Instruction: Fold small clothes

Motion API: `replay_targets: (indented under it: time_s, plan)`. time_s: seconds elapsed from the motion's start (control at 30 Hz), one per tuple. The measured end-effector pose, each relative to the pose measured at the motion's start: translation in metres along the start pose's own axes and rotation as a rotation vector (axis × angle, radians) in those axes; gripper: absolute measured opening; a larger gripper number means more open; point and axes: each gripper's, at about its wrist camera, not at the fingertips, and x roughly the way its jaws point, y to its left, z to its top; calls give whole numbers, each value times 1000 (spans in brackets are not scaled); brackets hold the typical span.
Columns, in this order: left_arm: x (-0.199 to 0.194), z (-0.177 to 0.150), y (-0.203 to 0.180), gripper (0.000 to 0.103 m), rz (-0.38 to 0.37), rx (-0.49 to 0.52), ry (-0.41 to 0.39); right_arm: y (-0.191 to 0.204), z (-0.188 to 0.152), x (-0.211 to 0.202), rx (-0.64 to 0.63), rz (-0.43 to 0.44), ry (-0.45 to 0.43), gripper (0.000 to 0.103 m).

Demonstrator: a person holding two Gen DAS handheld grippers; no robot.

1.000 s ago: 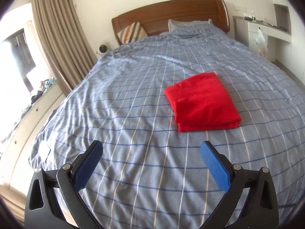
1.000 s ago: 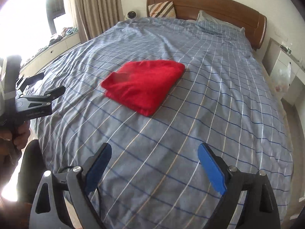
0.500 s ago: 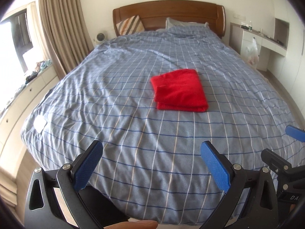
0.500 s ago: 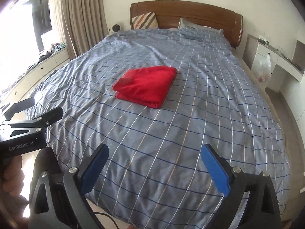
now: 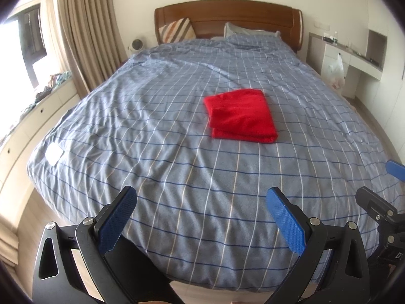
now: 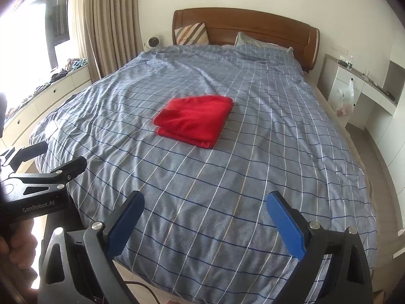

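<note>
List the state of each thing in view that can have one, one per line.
red garment: folded, flat on the bed, untouched.
left hand-held gripper: open, empty, above the foot of the bed.
right hand-held gripper: open, empty, above the foot of the bed.
duvet: spread over the bed, lightly wrinkled.
curtain: drawn aside.

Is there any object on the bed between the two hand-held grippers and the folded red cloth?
Nothing visible. Between the left hand-held gripper, the right hand-held gripper and the red cloth lies only bare checked bedcover. Both hand-held grippers are open and hold nothing.
</note>
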Motion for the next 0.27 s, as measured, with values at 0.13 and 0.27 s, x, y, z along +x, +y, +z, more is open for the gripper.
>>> replay_targets:
  time_s: [0.13, 0.27]
  plan:
    - [-1, 0, -3, 103, -20, 0, -3, -2, 0, 0, 11, 5, -1, 96]
    - [-2, -1, -7, 103, -2, 5, -10, -5, 0, -2, 17, 8, -8, 96]
